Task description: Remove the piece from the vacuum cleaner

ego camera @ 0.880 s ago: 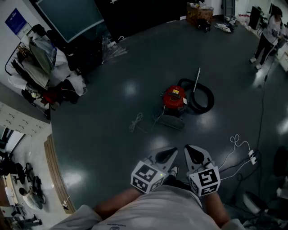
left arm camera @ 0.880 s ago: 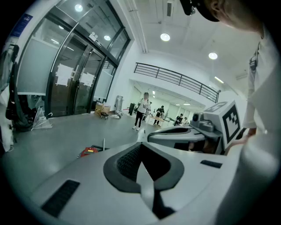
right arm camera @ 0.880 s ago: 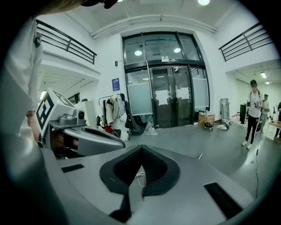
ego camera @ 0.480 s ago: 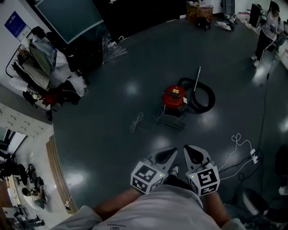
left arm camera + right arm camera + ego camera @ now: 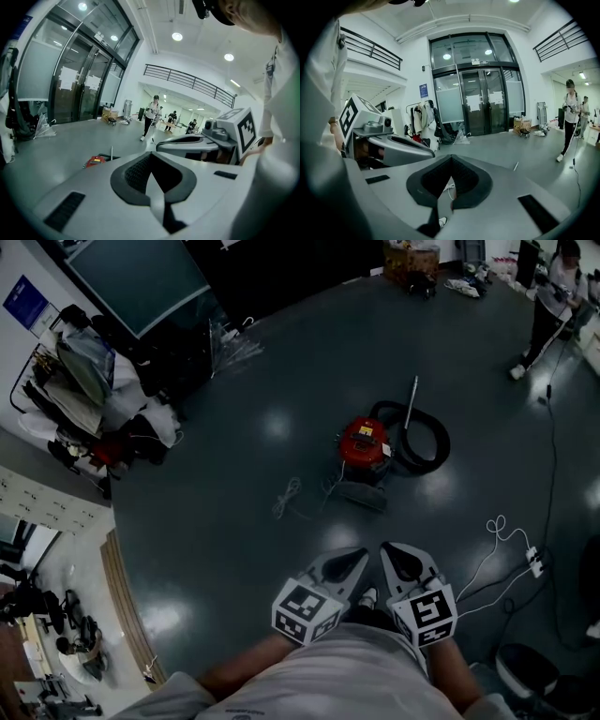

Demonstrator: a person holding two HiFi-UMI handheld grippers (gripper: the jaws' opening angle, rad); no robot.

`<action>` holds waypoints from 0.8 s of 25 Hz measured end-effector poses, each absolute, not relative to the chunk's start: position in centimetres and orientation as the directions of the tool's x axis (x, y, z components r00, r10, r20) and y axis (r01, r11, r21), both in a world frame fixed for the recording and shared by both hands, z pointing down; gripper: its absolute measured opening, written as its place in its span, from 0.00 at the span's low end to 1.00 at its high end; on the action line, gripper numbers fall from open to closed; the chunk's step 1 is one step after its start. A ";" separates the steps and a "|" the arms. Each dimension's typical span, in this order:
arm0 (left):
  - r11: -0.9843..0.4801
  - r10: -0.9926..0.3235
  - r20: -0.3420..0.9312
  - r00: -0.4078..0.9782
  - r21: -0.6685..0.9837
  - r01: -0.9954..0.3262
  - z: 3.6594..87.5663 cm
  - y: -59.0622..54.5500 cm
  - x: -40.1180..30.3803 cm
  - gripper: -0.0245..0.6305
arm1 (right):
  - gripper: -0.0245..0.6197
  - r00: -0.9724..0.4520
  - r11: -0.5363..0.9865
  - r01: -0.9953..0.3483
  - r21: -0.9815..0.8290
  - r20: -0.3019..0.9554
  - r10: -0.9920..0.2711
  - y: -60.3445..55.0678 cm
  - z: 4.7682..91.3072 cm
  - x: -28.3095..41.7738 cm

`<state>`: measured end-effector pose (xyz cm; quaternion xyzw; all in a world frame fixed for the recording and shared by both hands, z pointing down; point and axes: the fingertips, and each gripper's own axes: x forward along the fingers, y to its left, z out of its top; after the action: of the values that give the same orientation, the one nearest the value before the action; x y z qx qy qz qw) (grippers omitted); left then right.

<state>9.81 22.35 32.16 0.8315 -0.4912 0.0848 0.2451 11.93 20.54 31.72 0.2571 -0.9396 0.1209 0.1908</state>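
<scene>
The red vacuum cleaner (image 5: 363, 442) stands on the dark floor, well ahead of me. Its black hose (image 5: 424, 439) coils to the right, a metal wand (image 5: 410, 405) lies across the hose, and a grey floor nozzle (image 5: 361, 495) lies in front. From the left gripper view the vacuum (image 5: 95, 161) shows small and far off. My left gripper (image 5: 356, 561) and right gripper (image 5: 389, 553) sit side by side near my chest, far short of the vacuum. Both are shut and hold nothing. The left gripper's (image 5: 151, 159) and right gripper's (image 5: 451, 163) pads meet in their own views.
A loose white cord (image 5: 285, 495) lies left of the vacuum. A white cable with a power strip (image 5: 531, 564) lies at the right. A person with a long pole (image 5: 546, 298) stands at the far right. Hanging clothes (image 5: 94, 381) and glass doors line the left.
Both grippers stay as they were. The view has tipped slightly, and the far person at the top right has stepped a little.
</scene>
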 end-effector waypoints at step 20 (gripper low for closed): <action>-0.691 -0.540 0.484 0.689 0.212 -0.691 42.6 6.1 -3.7 0.05 | 0.06 -0.621 0.653 -0.738 -0.169 0.551 -0.558 6.1 39.4 -0.9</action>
<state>-3.75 6.08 42.58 0.8984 -0.3426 0.1957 0.1929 -0.91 6.08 39.37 0.3686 -0.8791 0.1936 0.2321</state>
